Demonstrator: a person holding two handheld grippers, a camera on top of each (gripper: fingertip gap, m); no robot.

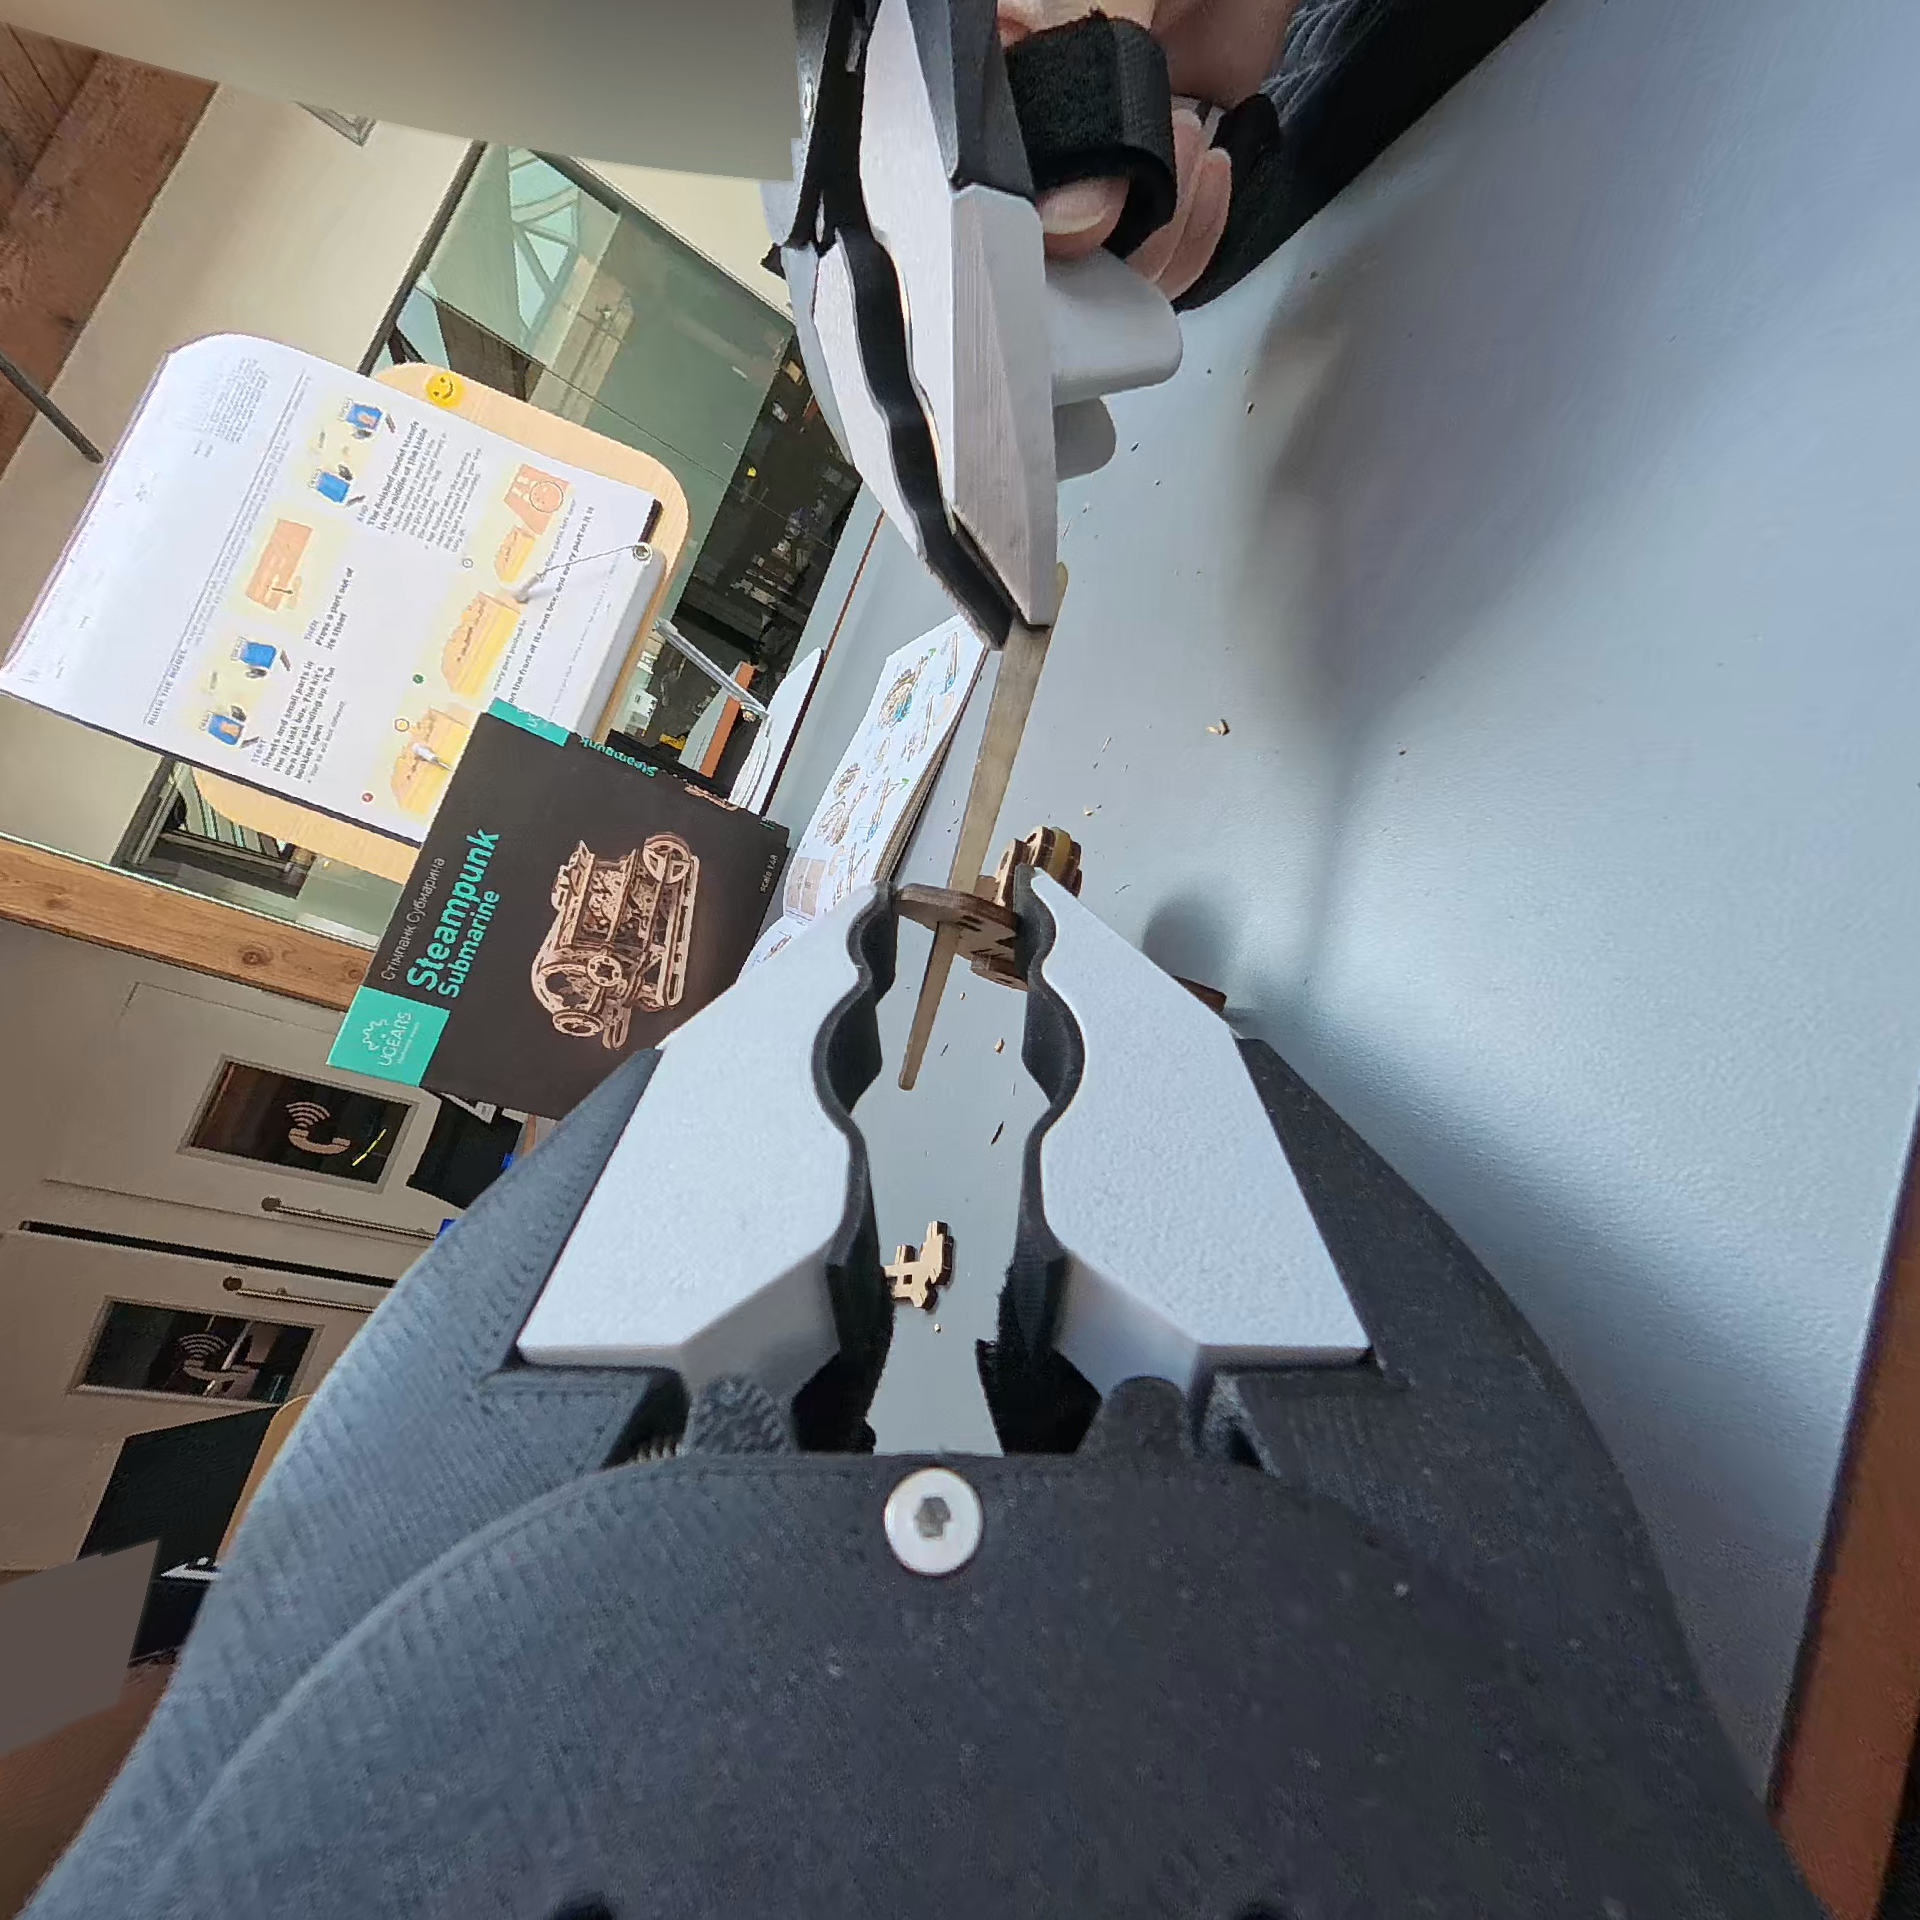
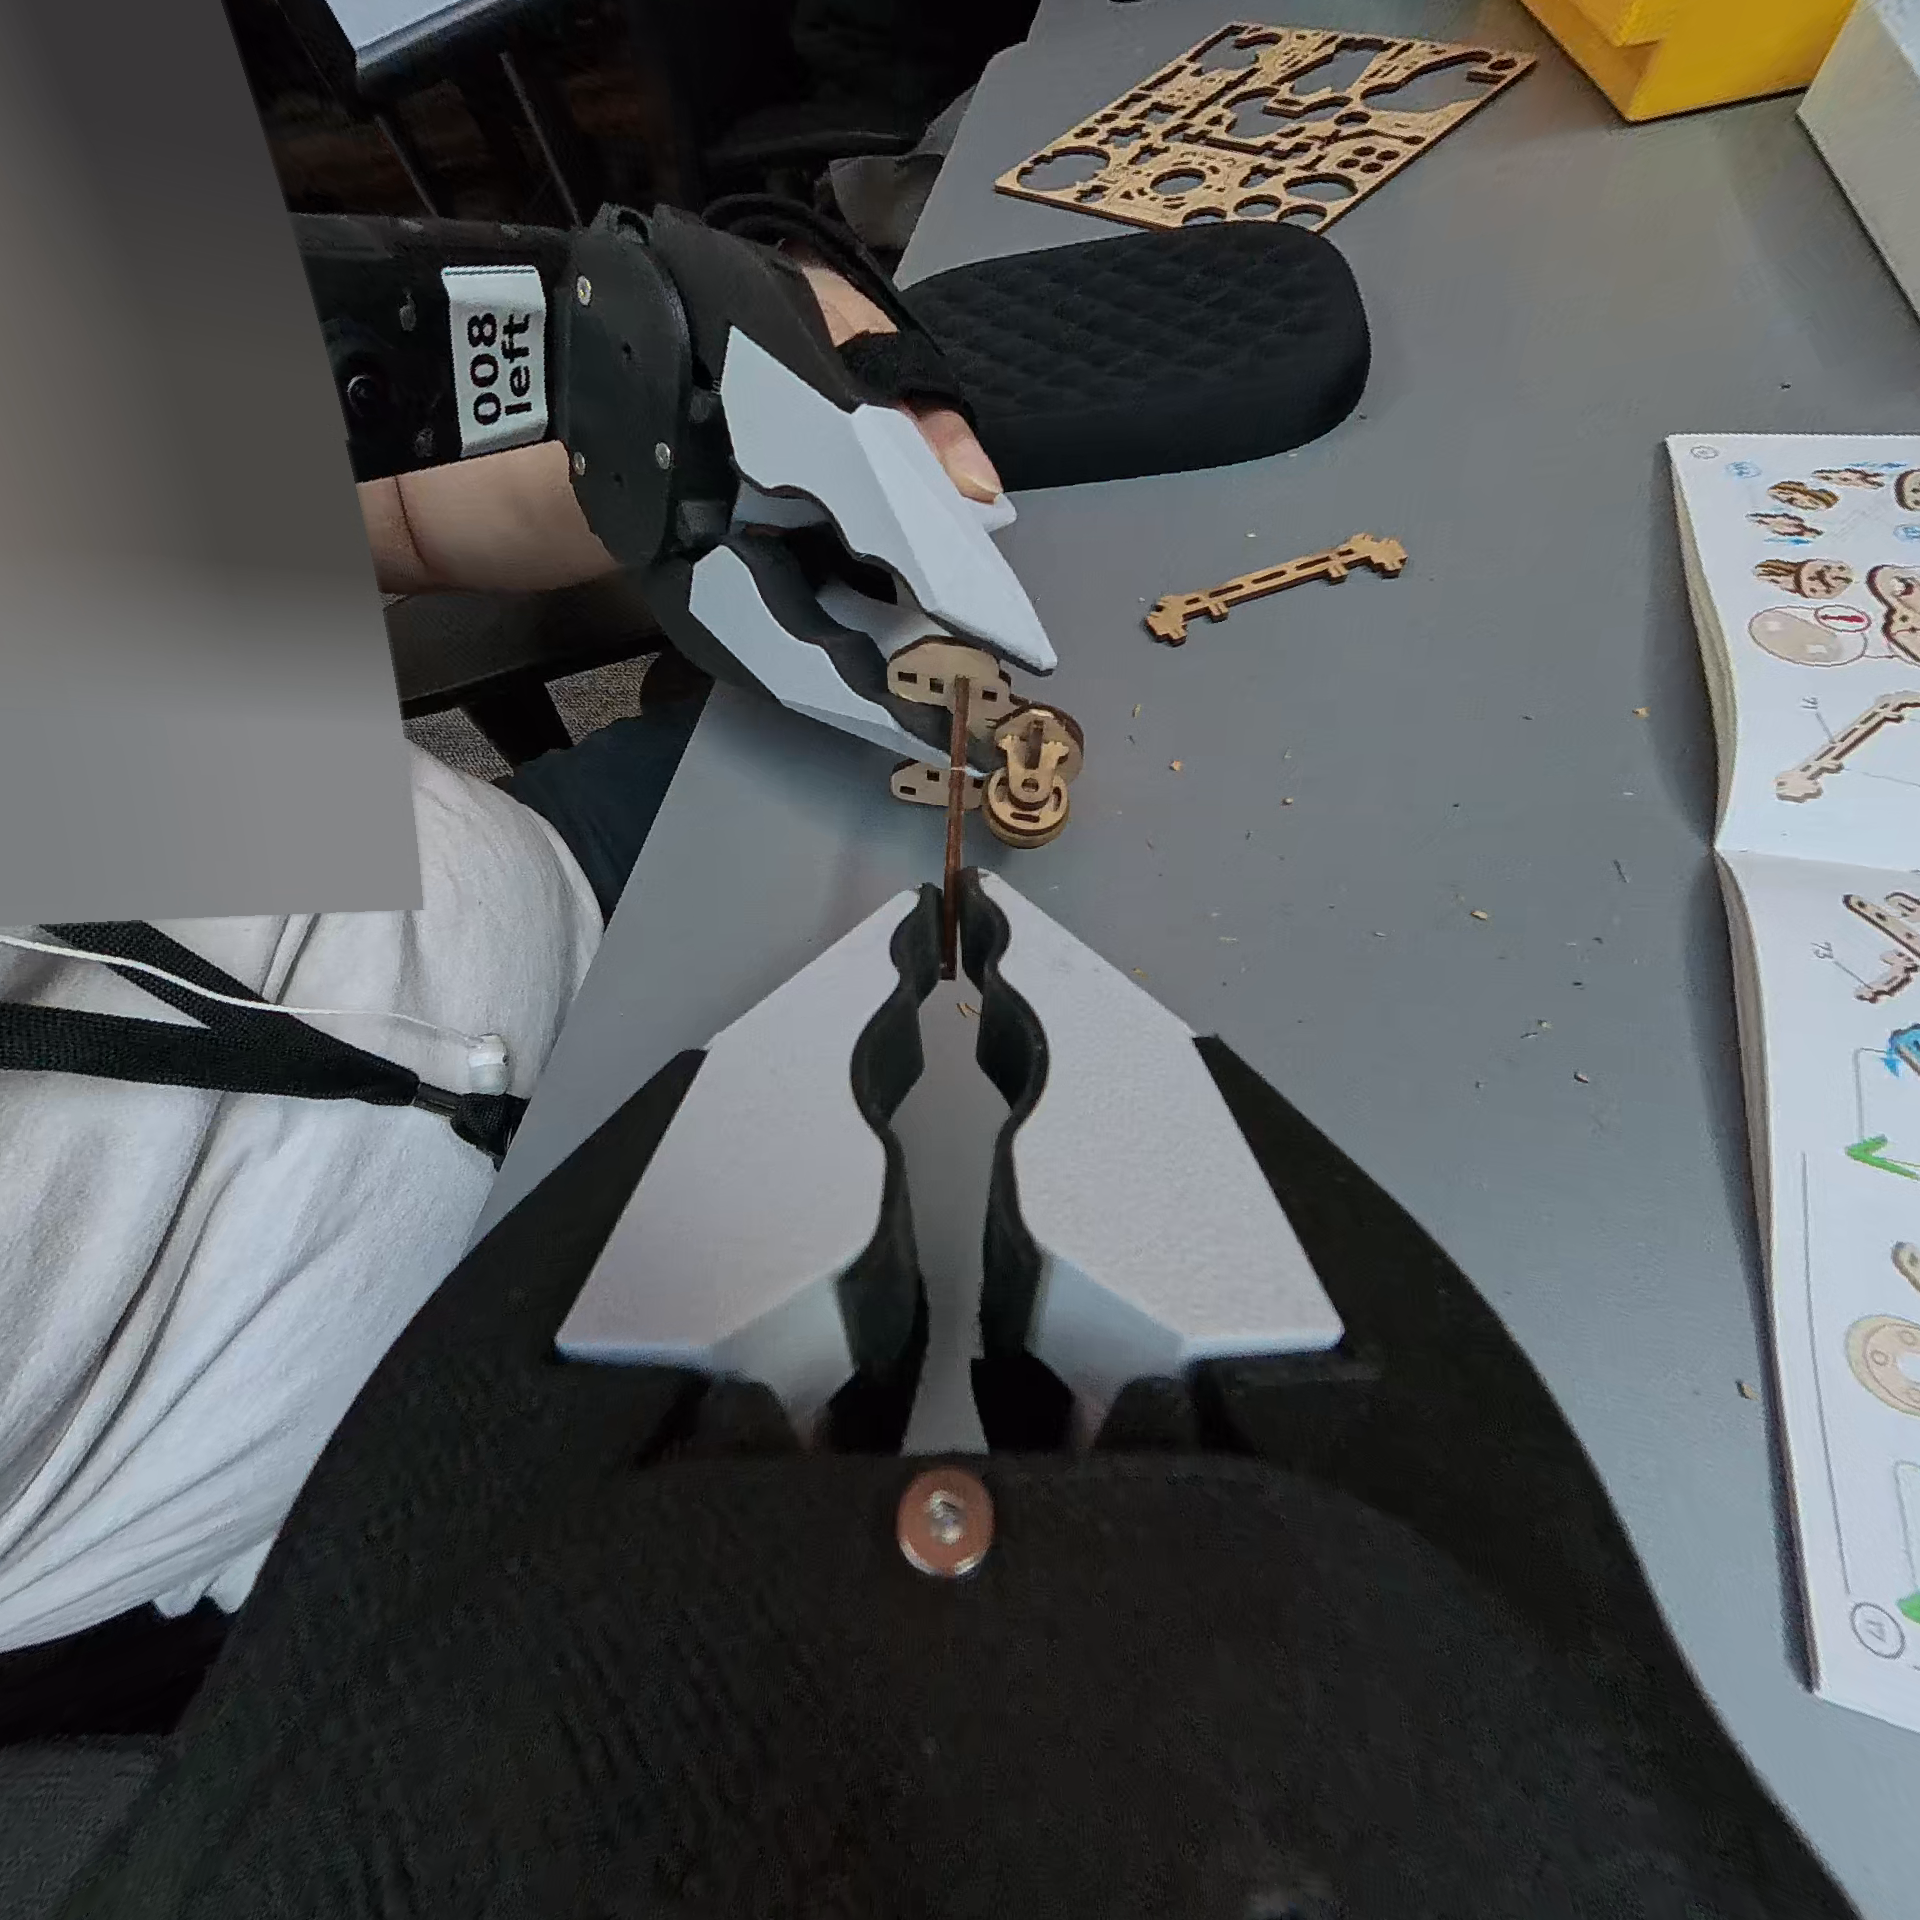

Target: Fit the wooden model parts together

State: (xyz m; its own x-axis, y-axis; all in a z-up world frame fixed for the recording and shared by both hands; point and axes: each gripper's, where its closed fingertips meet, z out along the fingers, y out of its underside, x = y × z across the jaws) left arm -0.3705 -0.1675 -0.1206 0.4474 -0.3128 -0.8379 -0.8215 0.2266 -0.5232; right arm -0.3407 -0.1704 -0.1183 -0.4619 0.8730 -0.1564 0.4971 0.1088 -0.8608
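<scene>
My left gripper (image 1: pixel 956 894) is shut on a small wooden assembly (image 1: pixel 961 920) of flat plates with a wheel part (image 2: pixel 1029 784), held just above the grey table (image 2: pixel 1351 935). My right gripper (image 2: pixel 951 899) is shut on the end of a thin wooden stick (image 2: pixel 954 821). The stick (image 1: pixel 987 769) passes through a hole in the assembly's plate (image 2: pixel 935 670). In the left wrist view the right gripper (image 1: pixel 1013 613) comes in from above. In the right wrist view the left gripper (image 2: pixel 987 707) shows farther off, tilted down.
A long notched wooden strip (image 2: pixel 1278 587) and a small loose piece (image 1: pixel 920 1262) lie on the table. A punched-out wooden sheet (image 2: pixel 1257 114) and a black wrist rest (image 2: pixel 1122 353) lie behind. An open manual (image 2: pixel 1818 935) lies right. A dark kit box (image 1: pixel 582 914) stands near a propped instruction sheet (image 1: pixel 332 582).
</scene>
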